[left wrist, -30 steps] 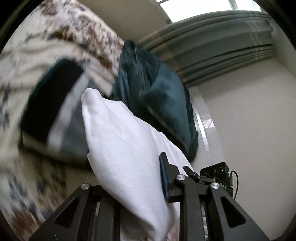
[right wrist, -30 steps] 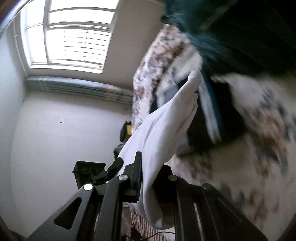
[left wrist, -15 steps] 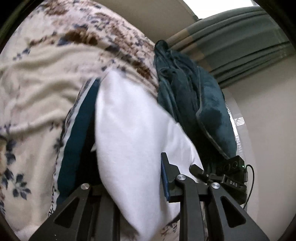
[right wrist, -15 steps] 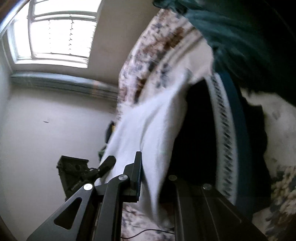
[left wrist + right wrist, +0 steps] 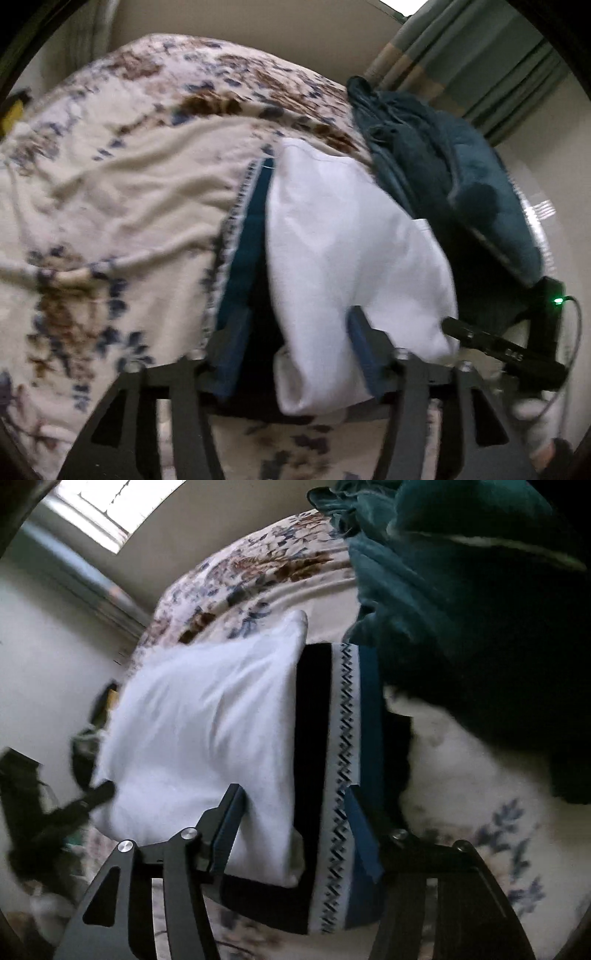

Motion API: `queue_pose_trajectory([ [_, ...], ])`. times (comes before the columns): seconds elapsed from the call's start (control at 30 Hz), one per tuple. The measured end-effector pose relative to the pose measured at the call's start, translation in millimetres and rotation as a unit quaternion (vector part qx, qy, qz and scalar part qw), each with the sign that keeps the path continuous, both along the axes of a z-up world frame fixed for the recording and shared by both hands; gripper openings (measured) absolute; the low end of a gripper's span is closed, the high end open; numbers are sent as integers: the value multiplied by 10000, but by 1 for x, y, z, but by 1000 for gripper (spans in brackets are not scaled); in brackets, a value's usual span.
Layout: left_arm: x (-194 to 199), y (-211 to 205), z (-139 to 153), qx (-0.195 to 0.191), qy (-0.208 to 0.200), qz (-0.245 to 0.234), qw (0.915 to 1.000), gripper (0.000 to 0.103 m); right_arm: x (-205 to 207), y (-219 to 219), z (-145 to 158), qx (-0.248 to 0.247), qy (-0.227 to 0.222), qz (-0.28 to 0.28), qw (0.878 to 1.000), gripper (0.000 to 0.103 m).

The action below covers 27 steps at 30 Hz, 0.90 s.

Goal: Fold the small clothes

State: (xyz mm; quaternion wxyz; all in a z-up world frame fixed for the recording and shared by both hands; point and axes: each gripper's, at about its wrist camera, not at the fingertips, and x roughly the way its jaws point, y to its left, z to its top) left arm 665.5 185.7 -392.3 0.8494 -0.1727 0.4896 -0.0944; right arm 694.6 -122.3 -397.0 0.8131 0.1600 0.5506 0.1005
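Between my left gripper (image 5: 299,354) fingers: white garment (image 5: 343,240), near corner; jaws look parted w/ cloth between, can't tell if pinching. Right gripper (image 5: 295,834) jaws spread wide, straddling opposite near corner. Garment lies on dark folded piece w/ zigzag trim (image 5: 345,775) on floral bed cover (image 5: 122,192); long axis runs away from both grippers. Teal blanket (image 5: 461,192) beyond. Neither arm nearer, I judge.
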Motion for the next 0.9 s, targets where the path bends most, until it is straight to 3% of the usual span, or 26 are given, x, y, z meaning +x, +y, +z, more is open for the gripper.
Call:
queue_pose_trajectory([
  [0.1, -5, -4, 1, 435, 60, 219, 9988, 66, -6, 8, 2, -412, 83, -54, 9991, 63],
  [0.17, -9, -11, 7, 807, 47, 352, 9961, 72, -5, 15, 7, -829, 79, -128, 9964, 82],
  [0.27, -20, -27, 19, 1460, 25, 444, 9883, 83, -18, 30, 26, -1618, -105, -207, 9866, 101],
  [0.33, -29, -37, 27, 1849, 41, 454, 9817, 93, -32, 34, 38, -1942, -195, -296, 9803, 101],
  [0.43, -46, -49, 39, 2225, -32, 460, 9739, 94, -52, 36, 55, -2321, -359, -465, 9709, 101],
  [0.53, -61, -54, 54, 2261, -104, 428, 9731, 94, -75, 36, 78, -2584, -579, -630, 9622, 101],
  [0.7, -95, -62, 93, 2216, -204, 524, 9735, 94, -112, 35, 124, -2567, -751, -782, 9604, 101],
  [0.9, -149, -75, 157, 2173, -506, 561, 9732, 94, -180, 37, 206, -2608, -1141, -862, 9548, 101],
])
